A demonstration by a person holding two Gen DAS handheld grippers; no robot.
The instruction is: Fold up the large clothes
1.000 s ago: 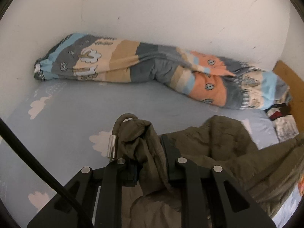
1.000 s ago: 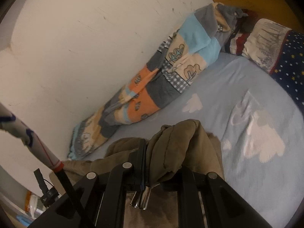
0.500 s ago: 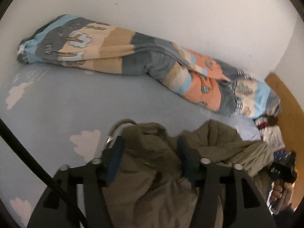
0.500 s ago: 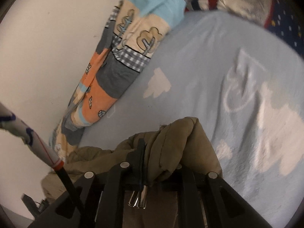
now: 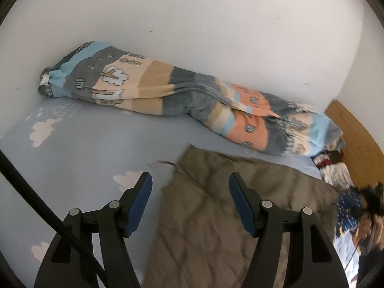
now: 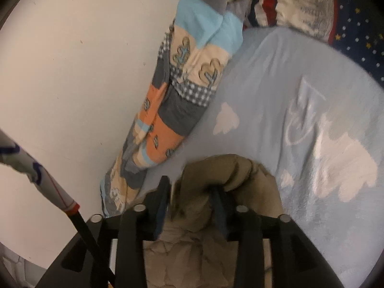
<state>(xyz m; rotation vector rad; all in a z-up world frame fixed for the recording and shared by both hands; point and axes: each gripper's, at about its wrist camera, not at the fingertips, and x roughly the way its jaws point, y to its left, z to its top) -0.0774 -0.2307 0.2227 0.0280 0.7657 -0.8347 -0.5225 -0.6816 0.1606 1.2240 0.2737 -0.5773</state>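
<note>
An olive-green quilted garment (image 5: 216, 216) lies spread flat on the light blue cloud-print bed sheet (image 5: 84, 156). My left gripper (image 5: 190, 189) is open and empty just above the garment's near left corner, its blue-padded fingers (image 5: 140, 201) wide apart. In the right wrist view my right gripper (image 6: 192, 192) has its jaws partly apart, with a bunched fold of the same garment (image 6: 230, 175) between and over the fingers; it is unclear whether it still grips the cloth.
A rolled patchwork quilt (image 5: 192, 103) lies along the white wall (image 5: 192, 24); it also shows in the right wrist view (image 6: 182, 91). Pillows and a star-print blanket (image 6: 348, 24) sit by the wooden headboard (image 5: 355, 129). A black cable (image 5: 36, 204) crosses the left side.
My left gripper opened and let go of the garment, which dropped and spread flat on the sheet. My right gripper's jaws widened around its bunched fold and it moved along the bed.
</note>
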